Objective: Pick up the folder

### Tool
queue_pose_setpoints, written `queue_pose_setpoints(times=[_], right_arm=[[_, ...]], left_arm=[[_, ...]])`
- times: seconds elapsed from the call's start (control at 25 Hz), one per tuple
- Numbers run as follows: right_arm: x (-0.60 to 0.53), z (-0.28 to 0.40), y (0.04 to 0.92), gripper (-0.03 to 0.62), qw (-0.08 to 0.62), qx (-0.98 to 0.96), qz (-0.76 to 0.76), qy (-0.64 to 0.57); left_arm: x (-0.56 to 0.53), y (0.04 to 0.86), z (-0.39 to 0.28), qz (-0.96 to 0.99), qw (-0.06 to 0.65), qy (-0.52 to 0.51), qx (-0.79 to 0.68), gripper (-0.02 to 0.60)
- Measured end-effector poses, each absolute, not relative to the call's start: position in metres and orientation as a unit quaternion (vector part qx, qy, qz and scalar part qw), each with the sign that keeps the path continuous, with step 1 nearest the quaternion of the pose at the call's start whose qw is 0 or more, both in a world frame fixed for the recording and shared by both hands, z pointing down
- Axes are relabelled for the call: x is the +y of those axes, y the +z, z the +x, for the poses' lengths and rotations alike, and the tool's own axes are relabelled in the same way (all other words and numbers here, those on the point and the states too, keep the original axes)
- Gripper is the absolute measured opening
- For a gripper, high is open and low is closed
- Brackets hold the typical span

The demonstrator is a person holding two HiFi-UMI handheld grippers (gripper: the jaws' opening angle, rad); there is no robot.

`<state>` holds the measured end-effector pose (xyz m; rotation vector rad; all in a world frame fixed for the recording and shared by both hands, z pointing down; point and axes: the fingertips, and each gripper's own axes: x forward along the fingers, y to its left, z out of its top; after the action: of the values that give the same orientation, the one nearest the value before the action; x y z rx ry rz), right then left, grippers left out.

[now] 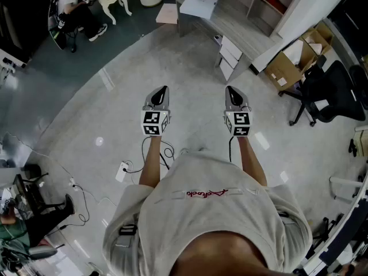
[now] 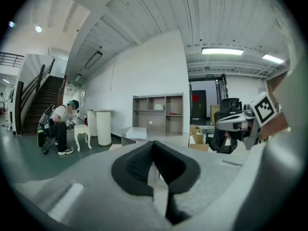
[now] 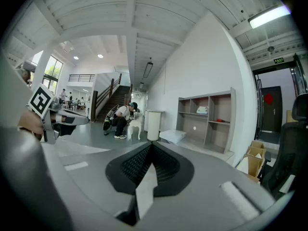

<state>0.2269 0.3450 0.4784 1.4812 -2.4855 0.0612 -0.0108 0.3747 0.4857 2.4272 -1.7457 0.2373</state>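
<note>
A flat white folder (image 1: 199,3) lies on a grey desk (image 1: 195,22) far ahead across the floor; it also shows as the folder (image 3: 173,135) in the right gripper view and the folder (image 2: 135,132) in the left gripper view. I hold both grippers out at waist height, side by side, pointing toward that desk and well short of it. The left gripper (image 1: 163,89) (image 2: 154,142) has its jaws closed together with nothing between them. The right gripper (image 1: 230,88) (image 3: 151,144) is shut and empty too.
A white drawer unit (image 1: 230,57) stands beside the desk, and an open shelf unit (image 1: 276,2) behind it. Cardboard boxes (image 1: 290,66) and a black office chair (image 1: 330,94) are at the right. A seated person (image 1: 75,13) and a white stool (image 1: 115,2) are far left. Cables (image 1: 132,165) lie near my feet.
</note>
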Motion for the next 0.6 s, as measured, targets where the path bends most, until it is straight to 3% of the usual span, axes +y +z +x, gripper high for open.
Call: queue_pose_setpoints(times=[0.6], right_arm=[[0.345,0.246,0.485,0.008,0.109,-0.858,0.501,0.042]], left_arm=[[0.378,0.49,0.008,0.802,0.076,0.087,-0.587,-0.002]])
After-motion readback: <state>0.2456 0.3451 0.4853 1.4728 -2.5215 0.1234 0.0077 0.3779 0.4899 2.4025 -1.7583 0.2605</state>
